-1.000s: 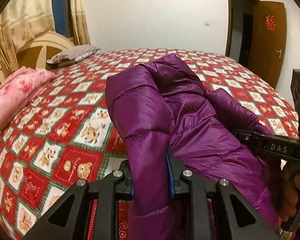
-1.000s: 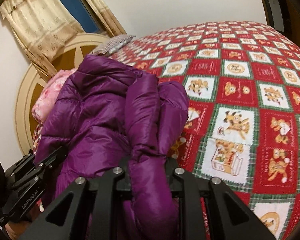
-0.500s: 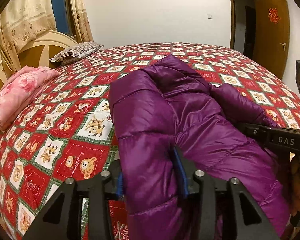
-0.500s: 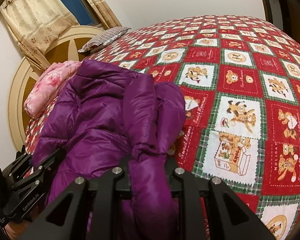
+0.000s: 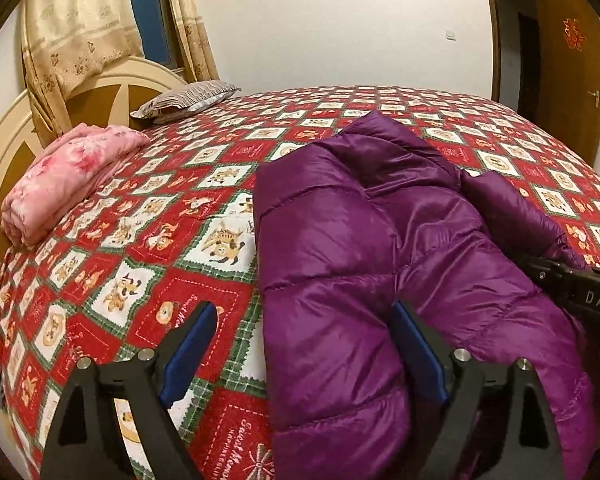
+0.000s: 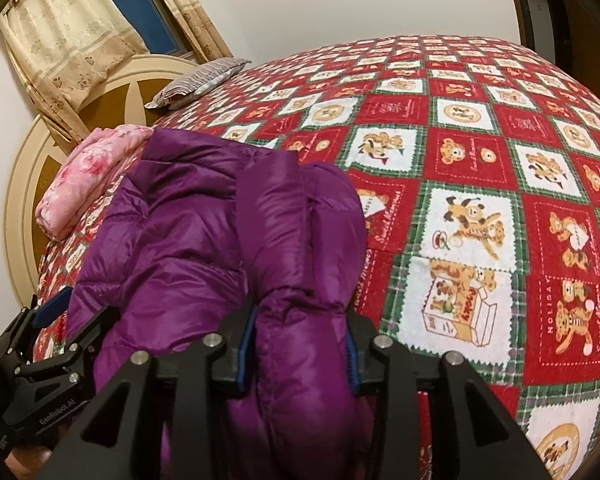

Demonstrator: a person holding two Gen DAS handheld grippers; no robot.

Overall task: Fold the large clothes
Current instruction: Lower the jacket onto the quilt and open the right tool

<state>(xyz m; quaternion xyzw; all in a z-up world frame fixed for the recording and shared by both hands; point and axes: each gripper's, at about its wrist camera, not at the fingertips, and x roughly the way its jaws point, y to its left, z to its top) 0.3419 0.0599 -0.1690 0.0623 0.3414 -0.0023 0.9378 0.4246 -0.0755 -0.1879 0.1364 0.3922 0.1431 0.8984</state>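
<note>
Left jaws: we see our left gripper [image 5: 302,344] with its jaws spread wide; they have just been opening. The blue pads [image 5: 190,350] are clear of the fabric on the left side, while the right pad sits against a puffed fold. Nothing is pinched.

Right jaws: we see our right gripper [image 6: 298,354] part open, its jaws having just been opening. A thick roll of the jacket fills the gap, and both blue pads still touch the fabric on either side. We cannot tell how firmly it is pressed.

Jacket: a shiny purple padded jacket [image 5: 380,240] lies bunched on the bed, straight ahead of both sets of jaws. From the left gripper it stretches forward and to the right. From the right gripper it stretches forward and to the left, reaching the other gripper [image 6: 56,344].

Bed: a bedspread [image 6: 480,200] of red, white and green squares with cartoon bears runs beneath the jacket. It shows bare to the left of the left jaws and to the right of the right jaws.

Pink bundle: a folded pink flowered blanket [image 5: 68,184] lies well ahead and left of the left jaws, near the headboard [image 5: 4,160].

Pillow: a striped grey pillow [image 5: 188,98] rests far ahead, beyond the pink bundle.

Background: cream curtains [image 5: 80,28] hang by a window on the left, and a wooden door [image 5: 572,72] stands far right.
</note>
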